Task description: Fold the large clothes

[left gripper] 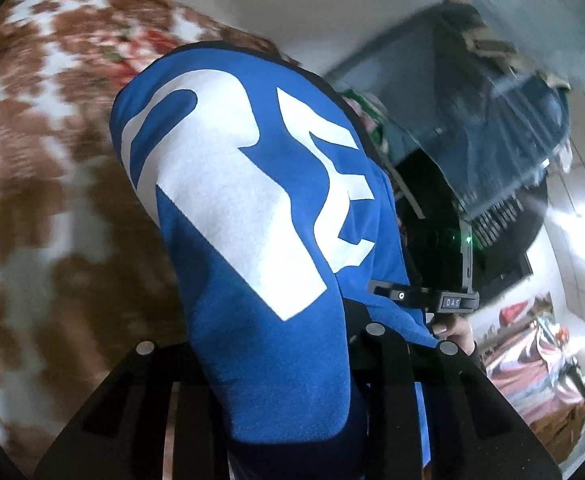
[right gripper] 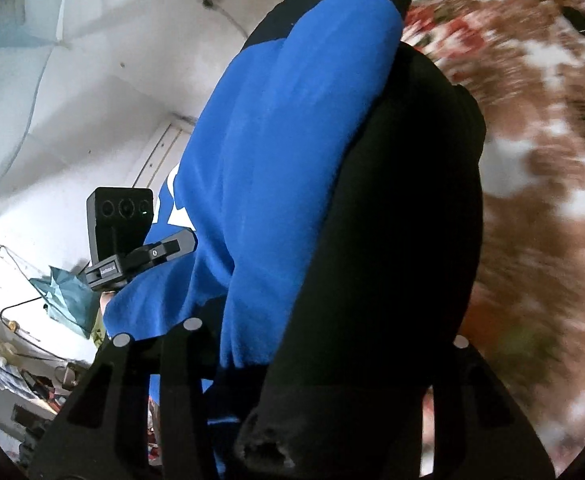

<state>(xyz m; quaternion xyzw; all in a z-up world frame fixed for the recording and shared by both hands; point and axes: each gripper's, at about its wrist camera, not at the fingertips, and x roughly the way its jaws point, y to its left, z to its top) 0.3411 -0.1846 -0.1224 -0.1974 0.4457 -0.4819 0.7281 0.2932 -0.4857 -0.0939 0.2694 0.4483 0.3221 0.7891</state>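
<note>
Both the left gripper (left gripper: 292,360) and right gripper (right gripper: 292,360) are clamped on the blue-and-black garment (left gripper: 228,208), raised above the brown-and-white patterned bedspread (left gripper: 32,160).

Blue garment (left gripper: 228,208) drapes across both views; patterned bedspread (left gripper: 32,128) lies open beside it

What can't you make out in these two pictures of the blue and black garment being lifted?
- Left wrist view: the fingertips of the left hand-held gripper, covered by the blue garment.
- Right wrist view: the right hand-held gripper fingertips, buried under the garment's black part.
- Both views: the brown-and-white patterned cover, smeared by motion blur.
- Both views: the garment's full shape, too close and bunched.
</note>
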